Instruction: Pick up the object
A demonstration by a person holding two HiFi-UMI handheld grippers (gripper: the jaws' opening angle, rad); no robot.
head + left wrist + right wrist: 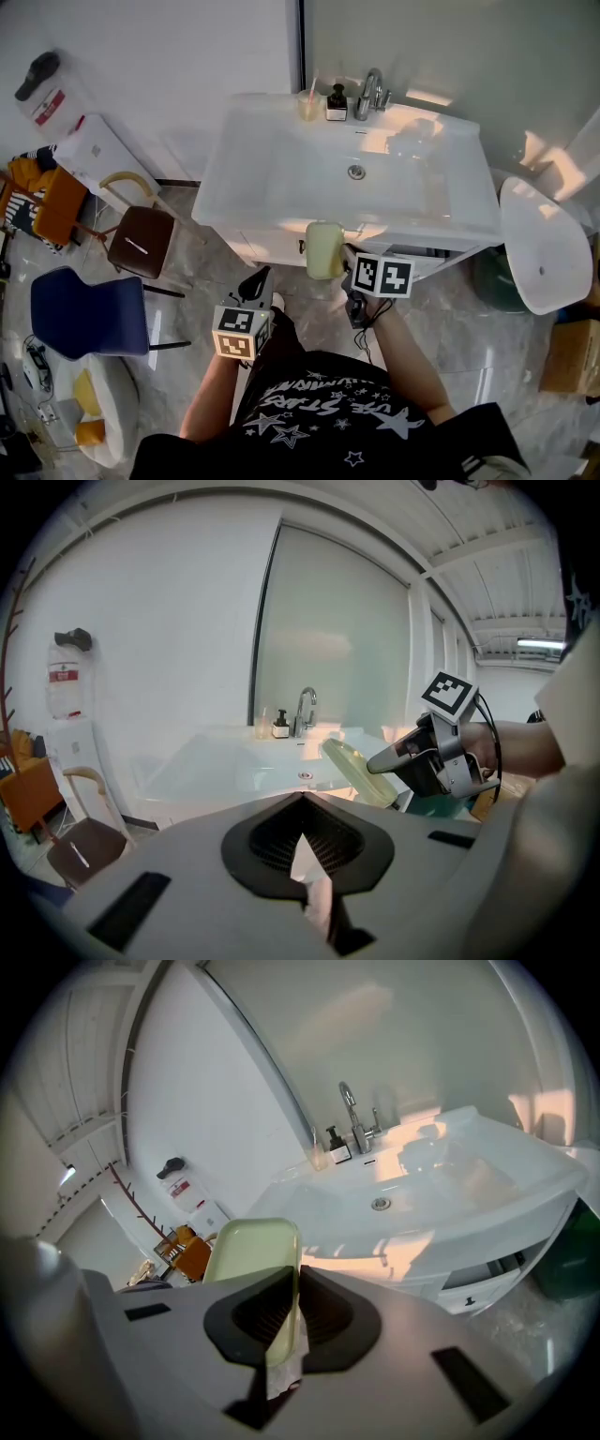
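Tray (pixel 251 1252), pale yellow-green, is off any surface and in the air just in front of the sink (pixel 262 187), at its front edge, tipped up on its side.

Furthest left on the floor stand a blue chair (pixel 80 314) and a brown stool (pixel 141 242), well apart from the work. Next comes my left gripper (pixel 302 801), low and near my body. Its pads seem to meet at the tips, though a sliver of light shows lower down, so I take it as closed on nothing. To its right is the tray, and then my right gripper (pixel 292 1274), whose jaws are pinched onto the tray's short rim with the thin wall sandwiched between the pads.

I judge the tray light and stiff, probably plastic, with a smooth, fairly slippery skin. A grip this close to one end may let it swing or pivot on the pads. The raised rim is the sensible place to hold, since the lip gives the pads something to catch. A bite deeper toward the middle of a side would steady it.
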